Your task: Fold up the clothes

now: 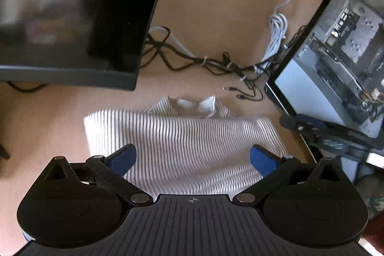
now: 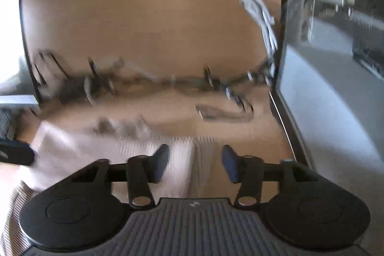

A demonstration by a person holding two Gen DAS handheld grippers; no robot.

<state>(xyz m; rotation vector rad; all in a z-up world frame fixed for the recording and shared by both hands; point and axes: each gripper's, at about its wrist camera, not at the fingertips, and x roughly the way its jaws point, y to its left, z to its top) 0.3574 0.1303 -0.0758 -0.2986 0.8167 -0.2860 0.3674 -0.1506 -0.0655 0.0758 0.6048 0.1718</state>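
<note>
Folding looks well under way: the white, finely dark-striped knit garment (image 1: pixel 182 140) lies on the tan wooden table (image 1: pixel 216 16) as a compact, roughly squared bundle with its collar at the far edge, just in front of the tangle of black and white cables (image 1: pixel 216 61). Neither tool has hold of it. The left gripper (image 1: pixel 193 156) hangs over the garment's near half with its blue pads (image 1: pixel 123 157) spread wide and cloth visible below, apart from them. The right gripper (image 2: pixel 194 163) stands with its jaws parted too, over the garment's right edge, nothing pinched between the pads.

My reading is that a fold has been laid down and the next one is not yet started. The next move calls for picking an edge, probably the near hem or a side, closing on a thin layer without dragging the whole bundle, and carrying it across toward the collar; the loose knit will likely slump, so both edges should travel together.

The left wrist view gives the whole garment, sharp enough to read its stripes and collar, plus the dark curved monitor (image 1: pixel 72 11) to the garment's far left and the glass-sided computer case (image 1: pixel 336 52) to its right. The right wrist view is smeared by blur, but shows the garment's right border and bare table beyond it, and a dark object (image 2: pixel 14 155) at the garment's left, which I cannot identify with certainty.
</note>
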